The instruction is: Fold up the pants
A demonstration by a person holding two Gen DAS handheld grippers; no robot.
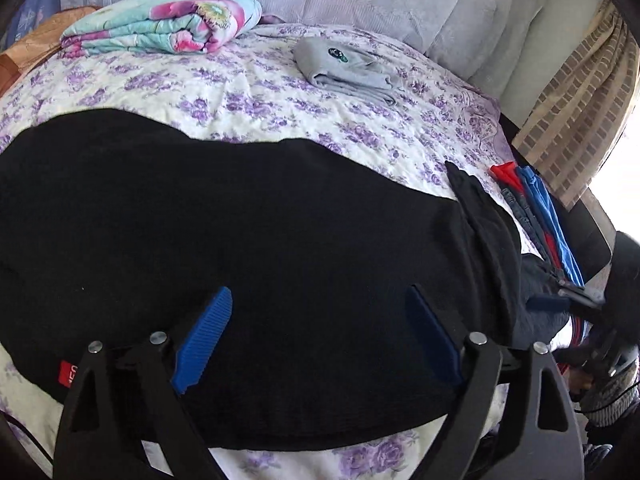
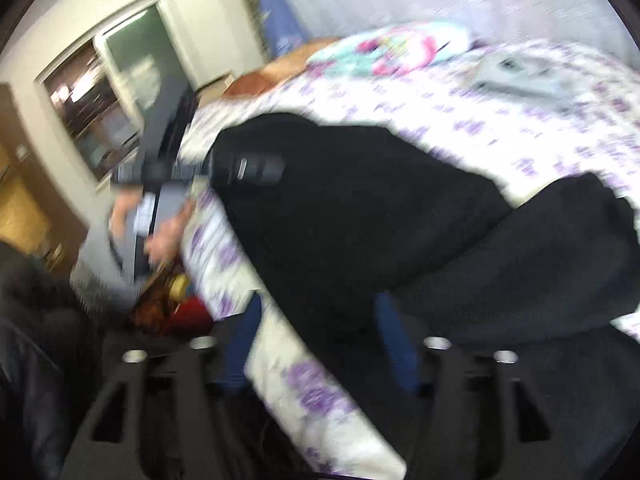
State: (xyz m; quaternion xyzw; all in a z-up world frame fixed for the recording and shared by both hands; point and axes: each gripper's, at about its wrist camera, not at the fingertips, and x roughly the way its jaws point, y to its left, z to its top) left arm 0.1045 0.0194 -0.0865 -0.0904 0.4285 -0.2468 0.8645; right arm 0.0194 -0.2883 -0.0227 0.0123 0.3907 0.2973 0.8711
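The left gripper (image 1: 316, 336) hangs with its blue fingers (image 1: 206, 336) spread wide and nothing between them, over the black pants (image 1: 240, 220) lying flat across the floral bedspread (image 1: 280, 92); the right gripper (image 2: 320, 344), blurred, also looks parted and empty above the same cloth. I judge a fold just laid, so pinch the edge at nine o'clock next. Keep clear of the grey folded garment (image 1: 344, 68) at one o'clock.

Free: bare bed (image 1: 248, 92) between pants (image 1: 240, 240) and quilt (image 1: 160, 24).
Obstacles: grey garment (image 1: 344, 68) far side; clothes pile (image 1: 540, 216) right.
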